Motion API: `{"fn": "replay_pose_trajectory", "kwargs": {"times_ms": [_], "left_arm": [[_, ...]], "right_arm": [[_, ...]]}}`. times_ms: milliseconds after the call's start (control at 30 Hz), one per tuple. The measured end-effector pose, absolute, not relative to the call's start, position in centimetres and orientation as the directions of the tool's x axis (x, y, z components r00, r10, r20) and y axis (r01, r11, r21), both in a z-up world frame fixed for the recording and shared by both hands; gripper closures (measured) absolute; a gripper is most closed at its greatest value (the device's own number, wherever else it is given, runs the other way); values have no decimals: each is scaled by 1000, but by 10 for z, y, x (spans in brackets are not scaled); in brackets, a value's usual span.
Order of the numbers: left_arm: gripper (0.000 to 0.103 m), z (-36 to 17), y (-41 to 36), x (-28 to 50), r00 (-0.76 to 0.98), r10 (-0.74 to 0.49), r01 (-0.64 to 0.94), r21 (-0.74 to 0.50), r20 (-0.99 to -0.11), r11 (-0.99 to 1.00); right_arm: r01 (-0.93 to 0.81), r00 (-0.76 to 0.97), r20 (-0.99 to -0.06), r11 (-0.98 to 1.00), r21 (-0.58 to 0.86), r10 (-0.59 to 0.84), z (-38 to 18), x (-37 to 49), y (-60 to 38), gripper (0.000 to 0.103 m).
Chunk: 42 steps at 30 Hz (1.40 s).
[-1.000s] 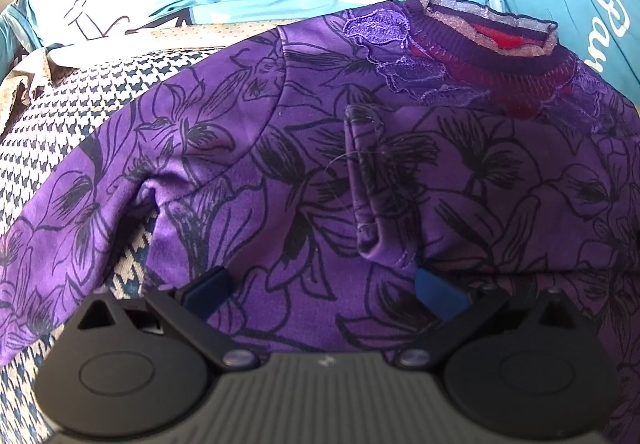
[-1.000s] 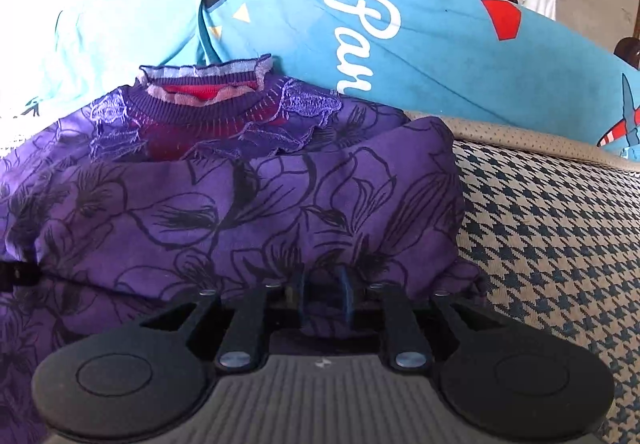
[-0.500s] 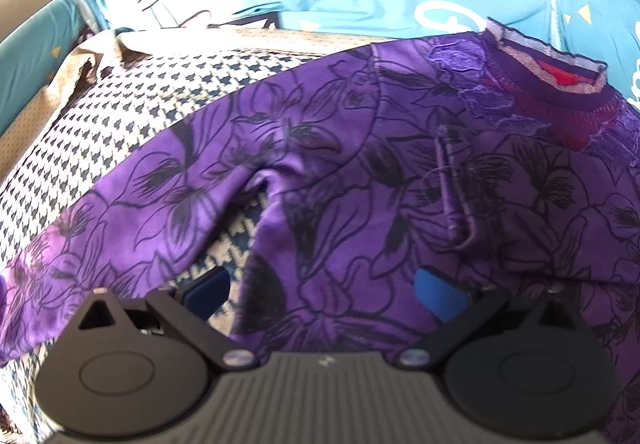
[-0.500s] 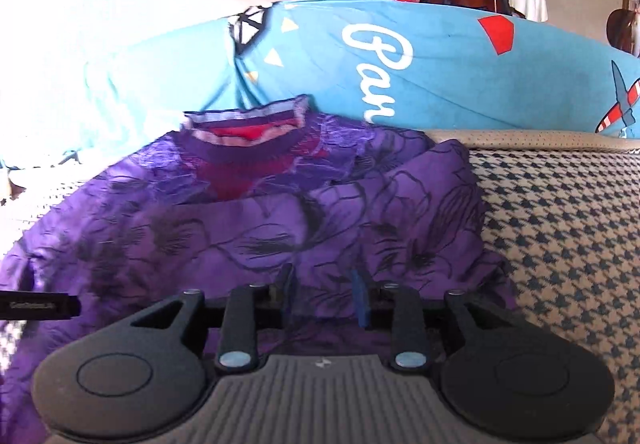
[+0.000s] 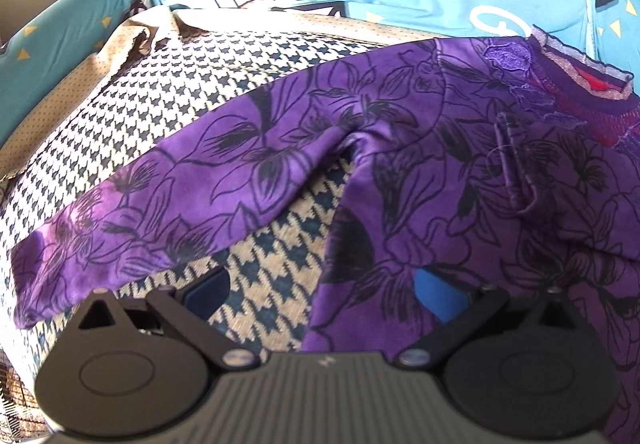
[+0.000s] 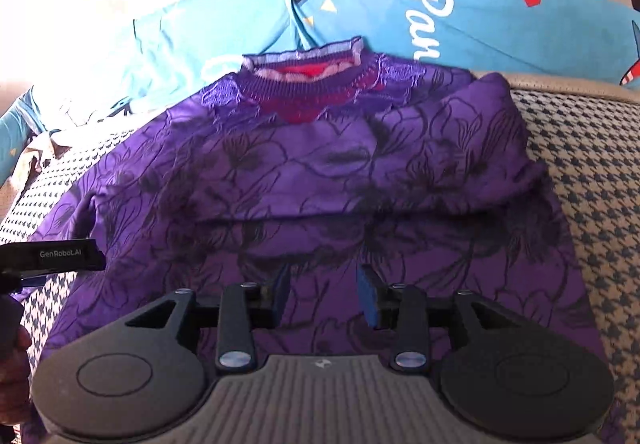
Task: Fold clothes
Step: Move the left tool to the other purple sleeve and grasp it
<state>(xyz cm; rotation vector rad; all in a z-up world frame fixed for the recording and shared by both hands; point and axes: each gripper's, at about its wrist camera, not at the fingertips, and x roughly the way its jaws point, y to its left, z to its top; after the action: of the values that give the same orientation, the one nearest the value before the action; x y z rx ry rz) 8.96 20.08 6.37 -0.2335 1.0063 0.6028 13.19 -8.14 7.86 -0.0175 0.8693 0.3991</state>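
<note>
A: Starting at the left, what lay under the left gripper [image 5: 320,290]?

B: The houndstooth cover [image 5: 168,92] of the bed or couch, with one sleeve [image 5: 168,212] of the purple floral top [image 5: 500,204] stretched out across it toward the left. The gripper's blue pads stood wide apart, one over bare cover, the other over the top's side edge, and nothing was pinched between them

A: And the top itself?

B: It lay flat on the cover, its ribbed collar [image 6: 304,74] at the far end, touching the blue printed pillows [image 6: 460,16]. The other sleeve [image 6: 460,148] was folded in across the chest, so the right side ended in a straight fold

A: The right gripper [image 6: 322,294]?

B: It hung over the lower part of the top, near its middle. Its jaws were opening; the pads stood a modest way apart with purple cloth below the gap, yet I saw no fabric clamped between them

A: Anything further right?

B: Only more houndstooth cover. At the left edge of the right wrist view the left gripper's black body showed, with part of a hand [image 6: 12,372] below it
</note>
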Motion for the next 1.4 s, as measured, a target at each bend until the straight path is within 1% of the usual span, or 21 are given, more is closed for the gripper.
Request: {"fn": "replay_pose_trajectory", "kwargs": {"times_ms": [167,367,633,833,1000,1100,1400], "left_arm": [[0,64,206,76,376,393,-608,97,-839,788],[0,66,223,55,333,447,-704,97,-830,704],[0,76,257,27,211,567,-858,128,-796,498],[0,72,289,1,119,554,-934,96,-824,344],[0,62,306,-8,97,531,-949,81,-842,303],[0,55,318,-10,122,495,-958,29,-860,285],[0,52,331,-7,134,539,-967,9,-832,254]], "right_arm": [[-355,572,-750,924,139,332,76,128,-79,63],[-354,582,-751,929,110,311,75,128,-79,63],[-386,564,-765,918,88,310,70,125,-74,63],[-400,550,-782,914,63,295,66,123,-72,62],[-415,543,-795,909,28,272,60,122,-67,62],[-426,542,-797,904,13,267,59,121,-64,62],[-441,534,-807,897,-12,252,53,120,-56,62]]}}
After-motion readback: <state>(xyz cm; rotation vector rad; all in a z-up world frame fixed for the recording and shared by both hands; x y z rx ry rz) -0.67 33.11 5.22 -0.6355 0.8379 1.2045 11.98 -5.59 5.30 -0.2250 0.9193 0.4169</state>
